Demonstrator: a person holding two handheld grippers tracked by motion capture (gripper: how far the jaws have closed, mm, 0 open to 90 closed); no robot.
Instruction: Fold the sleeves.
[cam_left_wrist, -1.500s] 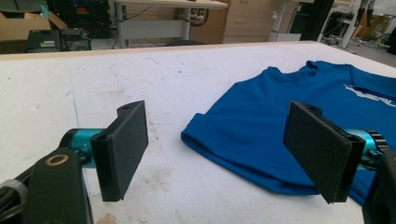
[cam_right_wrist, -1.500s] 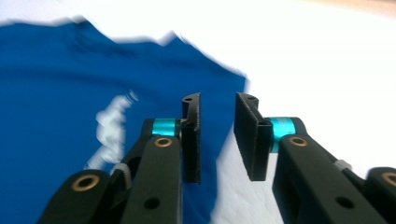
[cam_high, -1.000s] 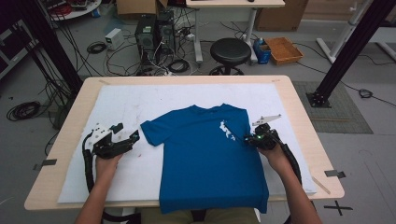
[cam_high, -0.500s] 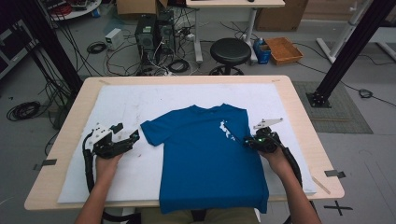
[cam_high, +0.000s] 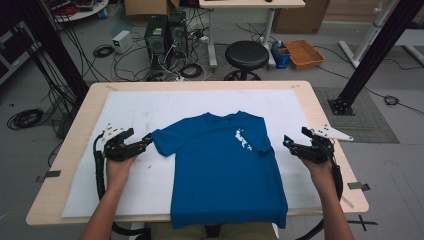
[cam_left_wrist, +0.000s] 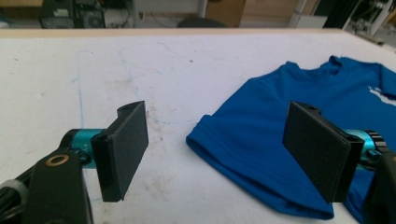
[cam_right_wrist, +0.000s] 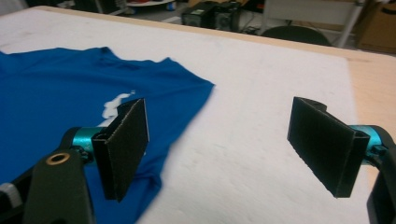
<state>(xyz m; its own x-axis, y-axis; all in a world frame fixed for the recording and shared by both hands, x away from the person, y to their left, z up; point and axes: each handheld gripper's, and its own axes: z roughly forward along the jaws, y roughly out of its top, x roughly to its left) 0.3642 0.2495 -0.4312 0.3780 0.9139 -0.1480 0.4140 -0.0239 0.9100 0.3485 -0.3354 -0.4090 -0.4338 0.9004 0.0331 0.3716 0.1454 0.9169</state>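
— What's on the counter?

— I see a white sheet with the blue T-shirt lying flat in its middle, hem over the near edge.

— Your claws?

— My left claw stands wide, empty, just beside the T-shirt's left sleeve. My right claw has just been opening; it's wide, nothing between, near the right sleeve.

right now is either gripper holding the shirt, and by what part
Nothing is held. The left gripper is open beside the blue t-shirt sleeve; the right gripper's jaws have just opened, off the shirt.
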